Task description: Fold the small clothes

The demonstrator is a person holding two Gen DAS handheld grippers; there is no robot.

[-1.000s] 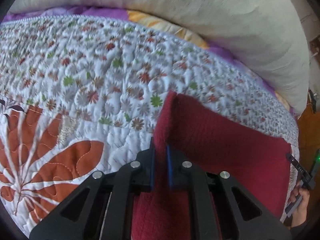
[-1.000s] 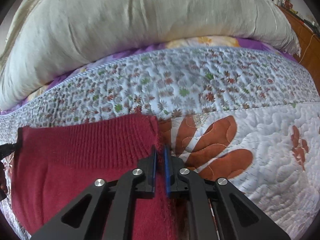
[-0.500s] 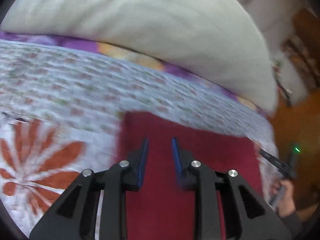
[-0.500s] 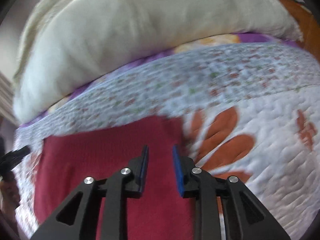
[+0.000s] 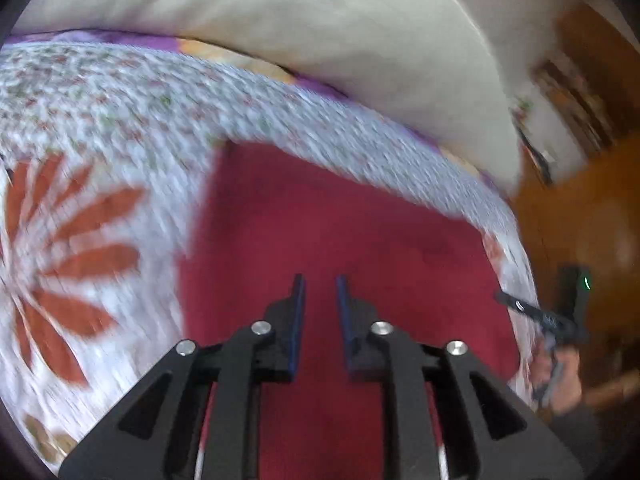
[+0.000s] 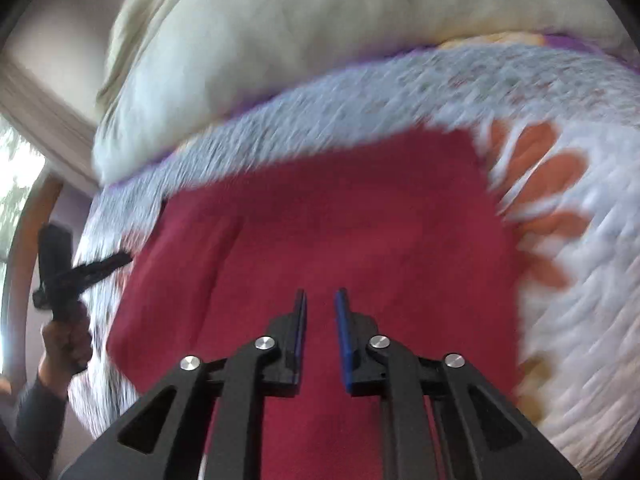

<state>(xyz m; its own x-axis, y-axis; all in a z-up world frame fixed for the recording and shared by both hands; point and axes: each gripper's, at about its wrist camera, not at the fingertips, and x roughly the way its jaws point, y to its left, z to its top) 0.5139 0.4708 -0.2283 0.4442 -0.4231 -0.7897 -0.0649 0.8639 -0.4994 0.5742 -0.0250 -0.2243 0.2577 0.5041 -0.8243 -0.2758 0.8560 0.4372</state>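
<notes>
A red knit garment (image 5: 328, 232) is laid flat on the quilted bed (image 5: 100, 120), ready for folding; left tool (image 5: 319, 280) and right tool (image 6: 320, 294) are held released above it.

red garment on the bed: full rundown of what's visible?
The dark red garment looks like knit fabric, though motion blur hides the texture. It lies flat on the floral quilt as a roughly rectangular folded shape, with a straight far edge and a faint crease. Both grippers, left and right, are above it, open, holding nothing.
</notes>
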